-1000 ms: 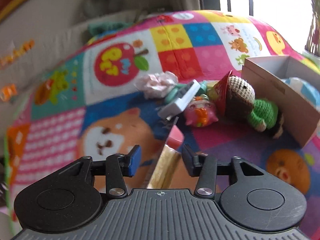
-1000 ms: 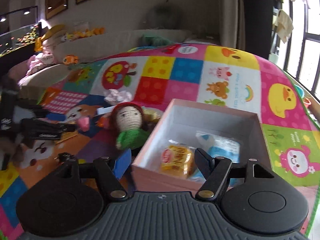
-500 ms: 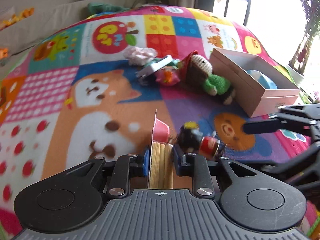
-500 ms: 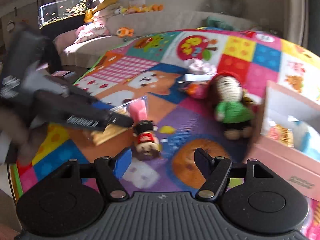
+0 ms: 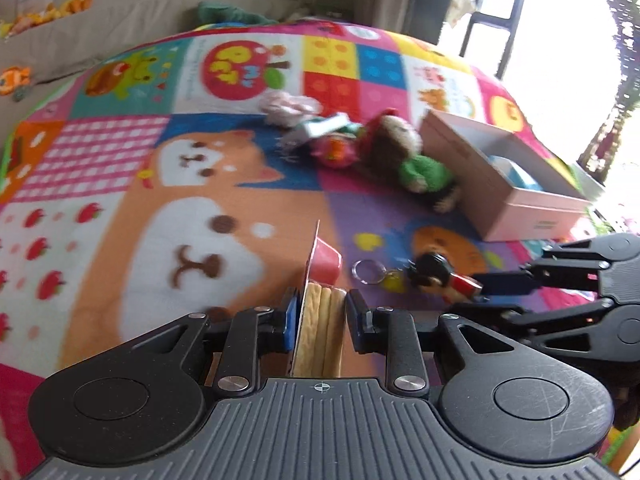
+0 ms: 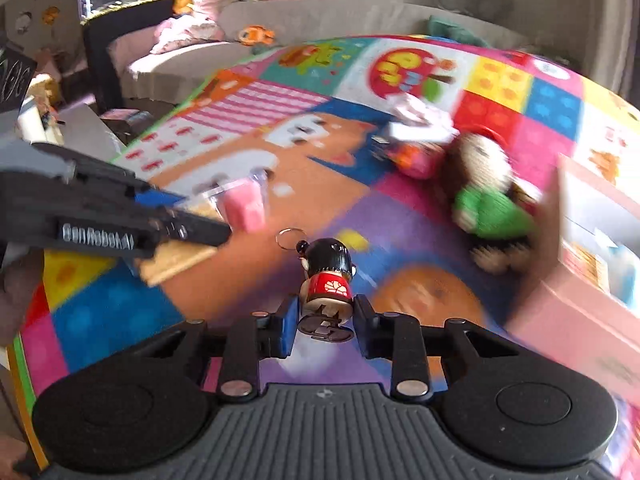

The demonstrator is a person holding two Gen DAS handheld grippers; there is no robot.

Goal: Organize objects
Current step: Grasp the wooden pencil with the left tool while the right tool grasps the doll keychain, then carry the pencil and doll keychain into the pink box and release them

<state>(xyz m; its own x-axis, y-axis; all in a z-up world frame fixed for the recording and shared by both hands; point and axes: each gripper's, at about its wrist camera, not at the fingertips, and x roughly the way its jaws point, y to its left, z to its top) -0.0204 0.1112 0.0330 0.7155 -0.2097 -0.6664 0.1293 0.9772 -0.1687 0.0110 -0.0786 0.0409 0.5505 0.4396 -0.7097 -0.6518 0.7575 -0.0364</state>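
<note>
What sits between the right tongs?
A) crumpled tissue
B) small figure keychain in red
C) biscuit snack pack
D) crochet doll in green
B: in the right wrist view the keychain figure stands between the closing right tongs, its ring on the mat ahead. The snack pack is in the left tongs, and the crochet doll lies by the box.

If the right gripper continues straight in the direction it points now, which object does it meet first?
The right gripper is closing around the doll keychain, which already lies between its fingers. Straight beyond it comes only the play mat, probably near the snack pack held by the left gripper; depth is unclear.
</note>
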